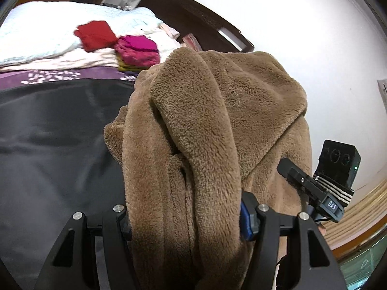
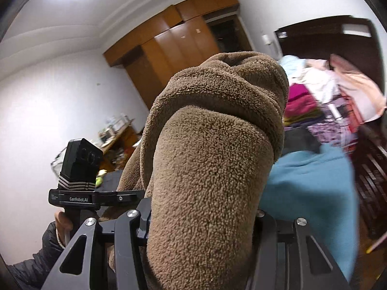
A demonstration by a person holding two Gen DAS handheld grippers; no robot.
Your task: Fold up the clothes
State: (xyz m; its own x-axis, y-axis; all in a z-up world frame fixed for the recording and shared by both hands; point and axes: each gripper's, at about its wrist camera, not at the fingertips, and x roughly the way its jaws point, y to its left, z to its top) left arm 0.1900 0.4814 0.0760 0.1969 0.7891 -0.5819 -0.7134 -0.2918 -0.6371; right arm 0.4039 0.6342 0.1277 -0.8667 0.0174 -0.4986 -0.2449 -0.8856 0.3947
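A thick brown fleece garment (image 1: 217,120) is bunched up and lifted off the bed. It fills the middle of both wrist views and hangs down past the jaws. My left gripper (image 1: 187,224) is shut on one wad of it, with the fingertips buried in the pile. My right gripper (image 2: 200,217) is shut on another wad of the brown fleece garment (image 2: 212,157). In the left wrist view the right gripper's body (image 1: 314,188) shows behind the fleece at the right. A hand holds the left gripper's handle (image 2: 72,198) in the right wrist view.
A dark sheet (image 1: 53,133) covers the near bed. Behind it lie a red folded piece (image 1: 95,35), a magenta stack (image 1: 137,50) and white bedding (image 1: 36,31) before a dark headboard (image 1: 193,17). A teal cloth (image 2: 309,186), a wooden wardrobe (image 2: 174,48) and a cluttered desk (image 2: 116,135) also show.
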